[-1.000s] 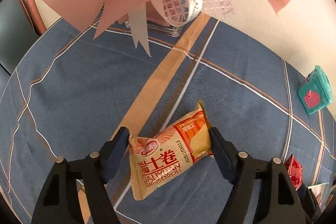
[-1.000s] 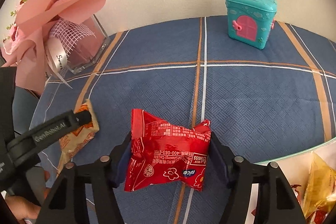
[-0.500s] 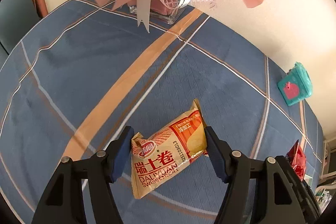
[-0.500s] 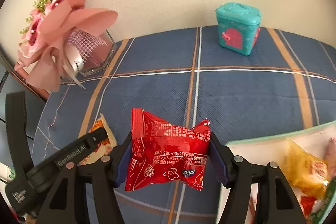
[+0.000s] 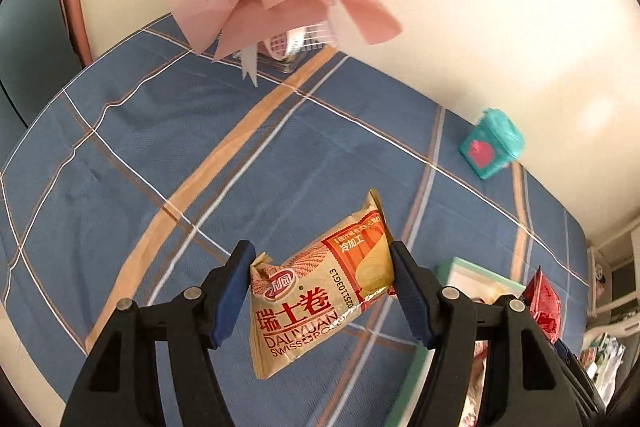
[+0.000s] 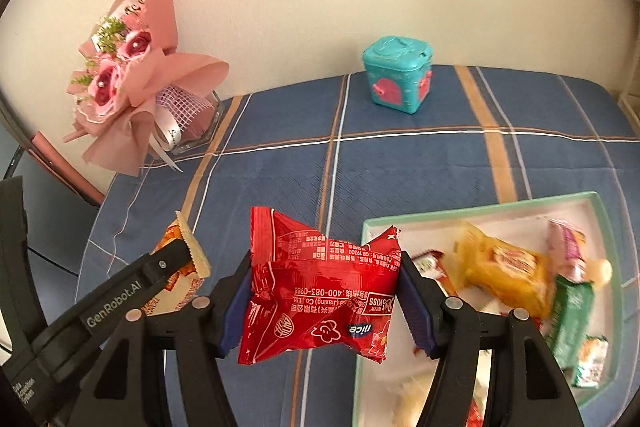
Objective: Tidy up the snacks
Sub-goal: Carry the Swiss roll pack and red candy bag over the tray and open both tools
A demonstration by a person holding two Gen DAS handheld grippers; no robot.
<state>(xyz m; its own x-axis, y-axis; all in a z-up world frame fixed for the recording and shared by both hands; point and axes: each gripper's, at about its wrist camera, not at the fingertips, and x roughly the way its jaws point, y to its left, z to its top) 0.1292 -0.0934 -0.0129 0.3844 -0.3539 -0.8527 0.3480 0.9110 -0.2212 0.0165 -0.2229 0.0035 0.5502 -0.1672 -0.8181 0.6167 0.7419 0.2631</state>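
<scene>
My left gripper (image 5: 322, 287) is shut on a tan and orange Swiss roll packet (image 5: 320, 291) and holds it in the air above the blue plaid tablecloth (image 5: 200, 155). My right gripper (image 6: 324, 291) is shut on a red snack packet (image 6: 320, 287), also lifted, just left of a white tray with a green rim (image 6: 480, 215). The tray holds several snack packets, among them a yellow one (image 6: 504, 267) and a green one (image 6: 568, 315). The left gripper with its packet (image 6: 180, 267) shows at the left of the right wrist view. The red packet (image 5: 544, 303) and tray corner (image 5: 460, 263) show in the left wrist view.
A pink flower bouquet in a glass vase (image 6: 136, 95) stands at the table's back left, near the wall. A teal toy box with a pink door (image 6: 396, 79) stands at the back. The table edge runs along the left (image 6: 92, 239).
Both grippers have lifted and drawn back with their packets still held. The tray of snacks has come fully into the right wrist view, and the bouquet now sits farther away.
</scene>
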